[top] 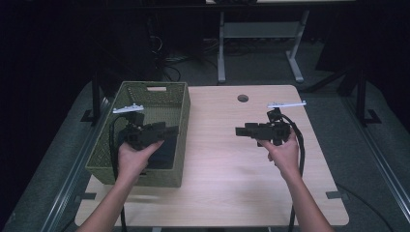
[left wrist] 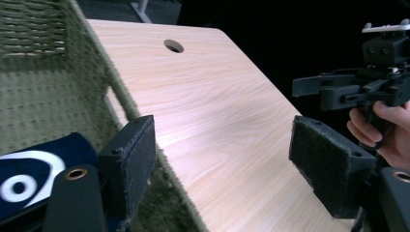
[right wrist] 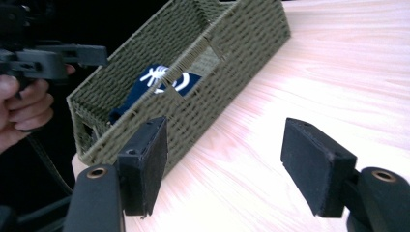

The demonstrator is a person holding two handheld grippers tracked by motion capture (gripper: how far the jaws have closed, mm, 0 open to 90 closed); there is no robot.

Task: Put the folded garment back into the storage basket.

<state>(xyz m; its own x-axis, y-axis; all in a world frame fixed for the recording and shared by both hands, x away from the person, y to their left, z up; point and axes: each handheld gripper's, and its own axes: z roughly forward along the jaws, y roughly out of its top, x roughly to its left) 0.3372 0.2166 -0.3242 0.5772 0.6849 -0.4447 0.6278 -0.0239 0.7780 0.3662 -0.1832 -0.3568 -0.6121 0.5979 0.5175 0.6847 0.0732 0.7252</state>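
Observation:
An olive woven basket (top: pixel 145 176) stands on the left part of the light wooden table (top: pixel 241 169). Inside it lies a dark blue cloth with a white print (top: pixel 163 155), also visible in the left gripper view (left wrist: pixel 29 169) and through the basket's handle cutout in the right gripper view (right wrist: pixel 159 82). My left gripper (top: pixel 170 131) hovers over the basket's right rim, jaws wide apart and empty (left wrist: pixel 225 140). My right gripper (top: pixel 240 130) hangs over the table's right half, pointing left toward the basket (right wrist: pixel 227 63), open with nothing between its pads (right wrist: pixel 225 145).
A round cable hole (top: pixel 242 98) sits near the table's far edge. Bare wood lies between the basket and the right gripper. Behind the table stands a white desk frame (top: pixel 221 53) with cables on the dark floor. Each gripper trails a black cable.

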